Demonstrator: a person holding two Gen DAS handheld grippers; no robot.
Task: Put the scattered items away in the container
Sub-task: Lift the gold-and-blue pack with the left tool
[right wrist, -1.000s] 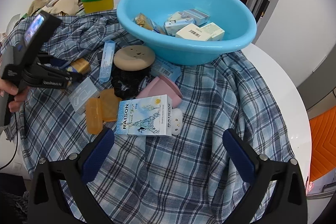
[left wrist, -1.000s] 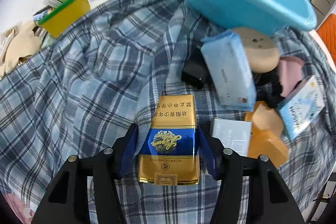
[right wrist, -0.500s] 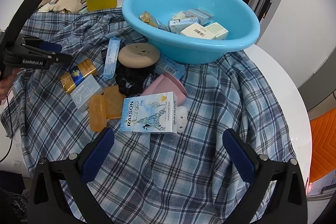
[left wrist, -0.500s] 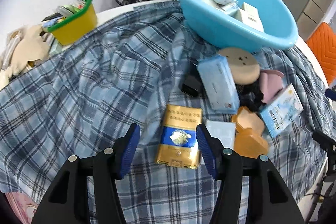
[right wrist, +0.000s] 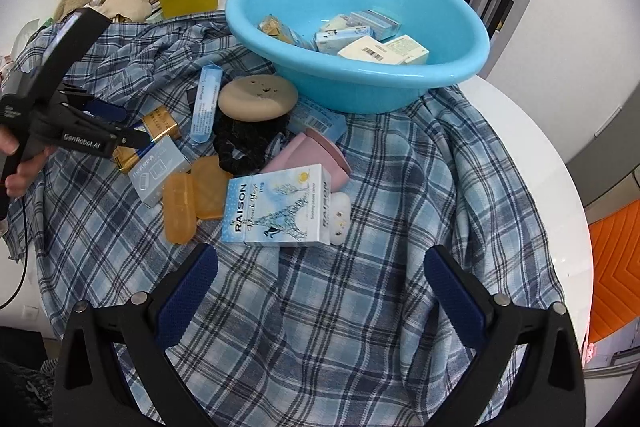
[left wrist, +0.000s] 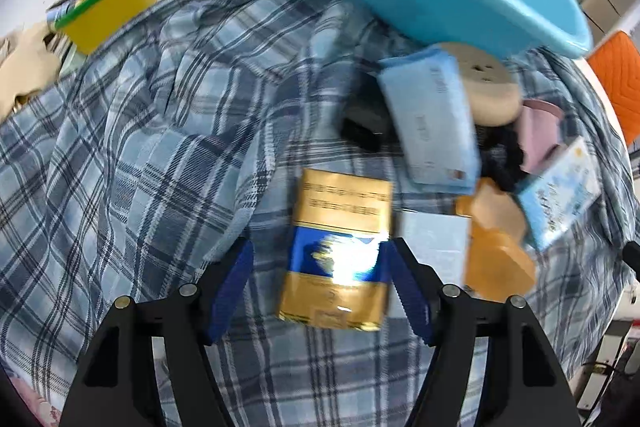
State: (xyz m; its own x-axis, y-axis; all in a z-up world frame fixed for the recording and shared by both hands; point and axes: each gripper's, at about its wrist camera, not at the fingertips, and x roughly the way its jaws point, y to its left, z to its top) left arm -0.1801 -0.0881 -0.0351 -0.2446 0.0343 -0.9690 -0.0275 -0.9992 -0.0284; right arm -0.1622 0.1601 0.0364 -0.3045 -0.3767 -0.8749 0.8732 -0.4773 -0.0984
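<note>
Currently, toward the left edge of the tabletop, the gold-and-blue cigarette pack lies flat on the plaid cloth, and the left gripper is held over it; its jaws have just been opening and stand apart, the pack between them unpinched. It is judged light, stiff and glossy, best taken across its long sides. At the far edge the blue basin already holds several boxes. Nearer, the right gripper is spread wide over bare cloth.

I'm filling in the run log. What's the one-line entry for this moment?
left gripper: jaws just opening, astride gold pack on cloth | right gripper: open, empty | basin: holds boxes
</note>
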